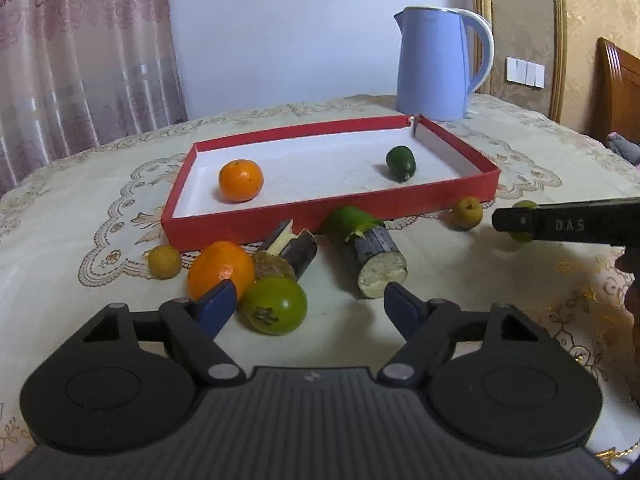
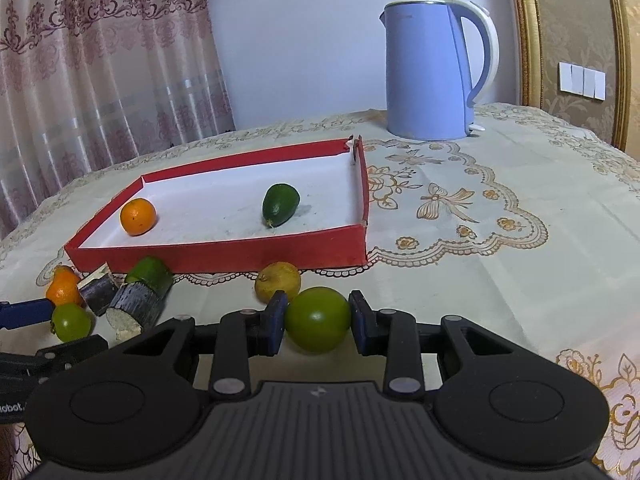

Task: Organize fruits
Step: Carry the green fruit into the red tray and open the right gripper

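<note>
Right gripper (image 2: pixel 317 322) jaws touch a green fruit (image 2: pixel 317 319), half-hiding a yellow fruit (image 2: pixel 279 281) at 11 o'clock; left gripper (image 1: pixel 309 304) jaws apart above the embroidered table (image 2: pixel 480 280).

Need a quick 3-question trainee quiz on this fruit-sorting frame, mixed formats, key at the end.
1. True or false: the red tray holds three fruits.
2. Which tongs bracket a green round fruit: A left, B right?
3. Fill in: behind the tray stands a blue ____.

Key:
1. False: only an orange and a dark green fruit.
2. B: the right tongs; the left tongs are open, holding nothing.
3. Kettle.
</note>
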A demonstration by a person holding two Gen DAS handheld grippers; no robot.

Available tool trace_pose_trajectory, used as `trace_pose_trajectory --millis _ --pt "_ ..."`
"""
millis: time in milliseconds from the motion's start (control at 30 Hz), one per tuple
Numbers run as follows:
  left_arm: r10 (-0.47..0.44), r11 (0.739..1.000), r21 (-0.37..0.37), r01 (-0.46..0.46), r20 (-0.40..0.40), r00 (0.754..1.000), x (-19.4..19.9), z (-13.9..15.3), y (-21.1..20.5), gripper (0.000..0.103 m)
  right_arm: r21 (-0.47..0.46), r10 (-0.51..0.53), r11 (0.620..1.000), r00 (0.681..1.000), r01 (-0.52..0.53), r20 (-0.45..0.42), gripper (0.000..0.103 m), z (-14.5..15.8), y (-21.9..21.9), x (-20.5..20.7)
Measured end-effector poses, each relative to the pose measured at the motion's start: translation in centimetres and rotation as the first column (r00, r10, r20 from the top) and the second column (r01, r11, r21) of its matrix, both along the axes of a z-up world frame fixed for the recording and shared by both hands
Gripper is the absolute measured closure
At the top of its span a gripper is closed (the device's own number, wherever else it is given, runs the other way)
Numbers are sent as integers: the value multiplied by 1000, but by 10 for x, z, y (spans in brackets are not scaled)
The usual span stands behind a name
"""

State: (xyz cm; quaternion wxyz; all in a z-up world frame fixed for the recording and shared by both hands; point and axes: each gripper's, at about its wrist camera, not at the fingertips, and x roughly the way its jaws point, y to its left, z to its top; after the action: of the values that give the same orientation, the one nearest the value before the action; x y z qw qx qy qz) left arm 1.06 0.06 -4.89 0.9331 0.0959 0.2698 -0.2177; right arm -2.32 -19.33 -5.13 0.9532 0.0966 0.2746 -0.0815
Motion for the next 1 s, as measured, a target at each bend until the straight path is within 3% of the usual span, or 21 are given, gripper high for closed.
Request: trace_pose_trajectory --millis 100,233,400,600,767,1000 --pt "-22 1000 7 22 -32 999 -3 -1 1 24 0 1 1000 1000 -1 -1 70 0 0 0" --pt "-1 1000 11 1 -10 1000 -12 -4 13 25 -7 4 1000 1000 -4 4 70 1 -1 0" --pt "22 999 -44 -26 -97 995 6 -7 24 26 -33 16 999 1000 -16 6 70 4 1 7" --pt "26 998 -59 -32 -106 994 7 -8 28 26 -72 26 997 999 -23 40 70 21 0 16" --pt "24 996 -78 -33 -121 992 9 -8 29 23 -121 42 992 997 -34 67 70 34 2 42" --pt "18 996 -85 -29 -125 992 11 -8 30 20 -151 131 981 991 -126 24 70 32 20 98"
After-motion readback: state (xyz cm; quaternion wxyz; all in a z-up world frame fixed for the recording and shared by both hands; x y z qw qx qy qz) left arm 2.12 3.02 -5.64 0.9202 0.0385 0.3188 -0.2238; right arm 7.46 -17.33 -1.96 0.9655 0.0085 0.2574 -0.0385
